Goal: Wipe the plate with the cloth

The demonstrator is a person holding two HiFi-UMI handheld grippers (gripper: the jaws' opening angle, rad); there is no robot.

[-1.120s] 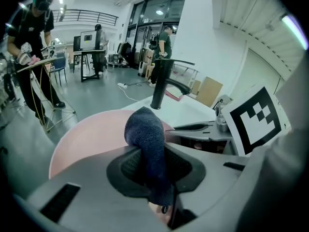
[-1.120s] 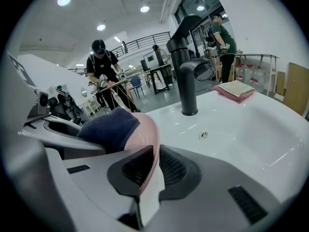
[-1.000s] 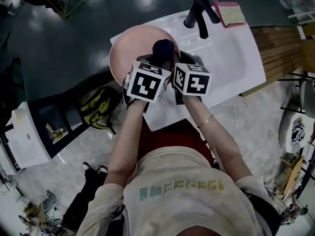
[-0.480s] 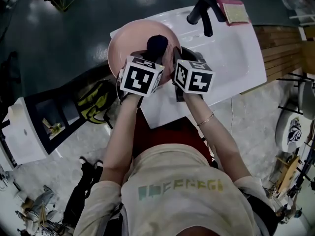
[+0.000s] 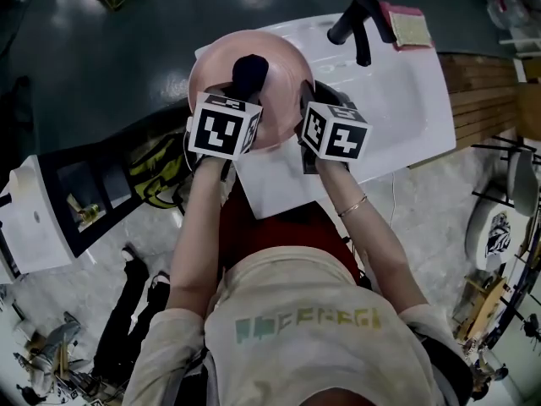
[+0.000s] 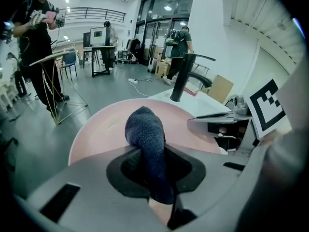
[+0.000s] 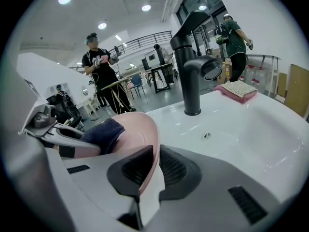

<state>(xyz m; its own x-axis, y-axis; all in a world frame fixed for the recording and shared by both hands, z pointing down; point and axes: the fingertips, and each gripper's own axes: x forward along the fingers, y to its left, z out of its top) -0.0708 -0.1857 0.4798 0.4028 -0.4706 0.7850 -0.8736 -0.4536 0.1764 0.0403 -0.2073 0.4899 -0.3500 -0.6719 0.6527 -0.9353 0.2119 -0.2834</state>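
Plate [image 5: 286, 73] at sink [image 5: 406, 91] edge, black faucet [image 5: 362, 22] nearby

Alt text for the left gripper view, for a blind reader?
The left tool clamps a dark blue cloth over a pink plate. The right tool holds the plate's right edge; a black faucet and white sink lie behind.

A: The plate [image 6: 96, 129] looks smooth, pink, a bit shiny. Plastic or china? Can't tell.
B: The cloth [image 6: 145, 127] is dark, soft & fuzzy, like a towel.
A: The sink [image 7: 251, 129]: white, v. shiny, smooth. The tap [image 7: 190, 57] is matt black.
B: The right gripper [image 7: 156, 148] looks like grey matt plastic w/ ribbed black pads [image 7: 177, 170]. The sponge [image 7: 239, 90] has a rough top.
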